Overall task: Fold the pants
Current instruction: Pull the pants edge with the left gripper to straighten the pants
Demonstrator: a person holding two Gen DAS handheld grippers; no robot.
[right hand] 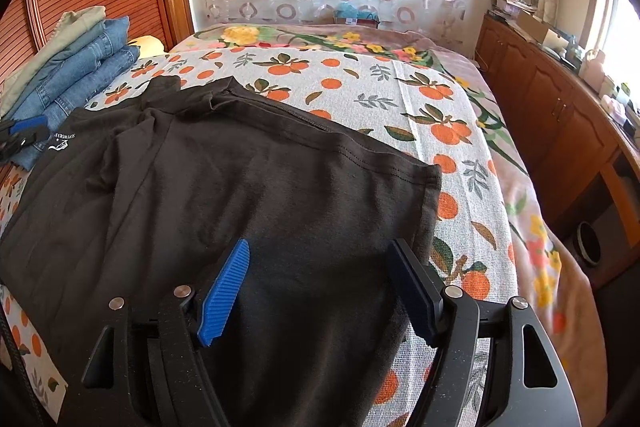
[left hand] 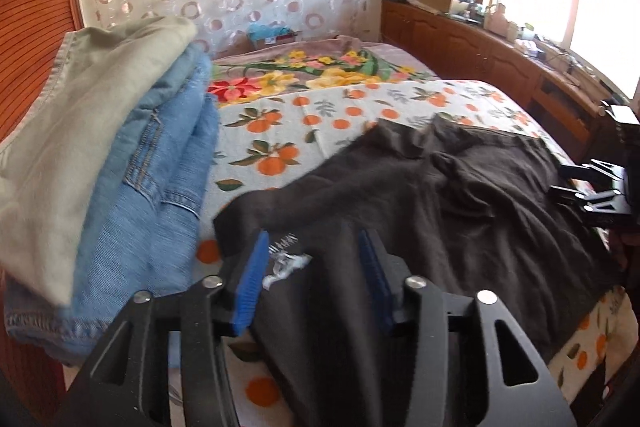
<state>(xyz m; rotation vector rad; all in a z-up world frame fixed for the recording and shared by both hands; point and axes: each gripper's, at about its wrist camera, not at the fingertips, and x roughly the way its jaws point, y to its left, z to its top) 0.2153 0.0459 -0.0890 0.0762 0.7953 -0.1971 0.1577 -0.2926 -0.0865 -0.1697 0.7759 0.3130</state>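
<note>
Pants of soft black knit lie spread across the near part of the bed, partly folded with a wrinkled flap toward the left side and a stitched hem at the right. A small white logo shows near the left gripper, whose ribbed blue pads stand moderately apart over the cloth, gripping nothing. The right gripper gapes wide above the fabric, empty too. At the bed's left edge sits a finished stack: olive trousers over stiff denim jeans. Further folds seem left to do.
</note>
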